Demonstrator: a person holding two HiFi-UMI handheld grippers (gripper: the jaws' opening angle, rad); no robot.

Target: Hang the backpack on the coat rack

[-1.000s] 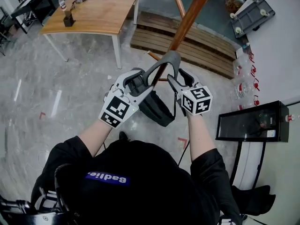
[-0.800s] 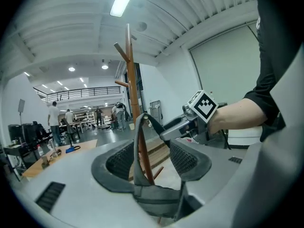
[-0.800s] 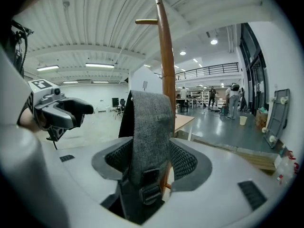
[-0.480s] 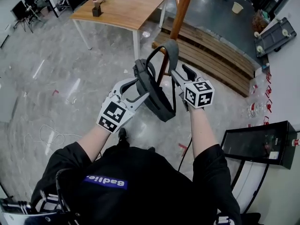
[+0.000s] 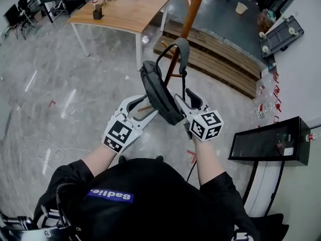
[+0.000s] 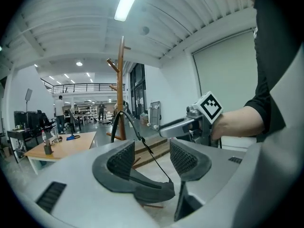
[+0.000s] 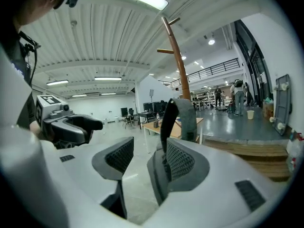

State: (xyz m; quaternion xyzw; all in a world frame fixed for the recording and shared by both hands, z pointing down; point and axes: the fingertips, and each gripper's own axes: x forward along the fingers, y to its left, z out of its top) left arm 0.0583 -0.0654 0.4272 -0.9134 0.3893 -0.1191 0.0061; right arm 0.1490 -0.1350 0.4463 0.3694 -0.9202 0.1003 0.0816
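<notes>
Head view: the backpack (image 5: 156,92) sits aloft, propped on the left gripper (image 5: 142,107) and right gripper (image 5: 185,100), near the coat rack (image 5: 193,9). It looks soft and saggy to me. Left gripper view: jaws apart, a dark strap end (image 6: 148,191) lying low between them. Right gripper view: jaws apart too, the padded strap (image 7: 183,110) leaning on one pad, unpinched. I'd grip there.

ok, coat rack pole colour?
Reddish-brown wood; the coat rack shows best in the head view.

Bright even indoor light, ceiling strip lamp (image 6: 127,3) glaring overhead, strong fisheye bending at edges, near parts softly blurred
</notes>
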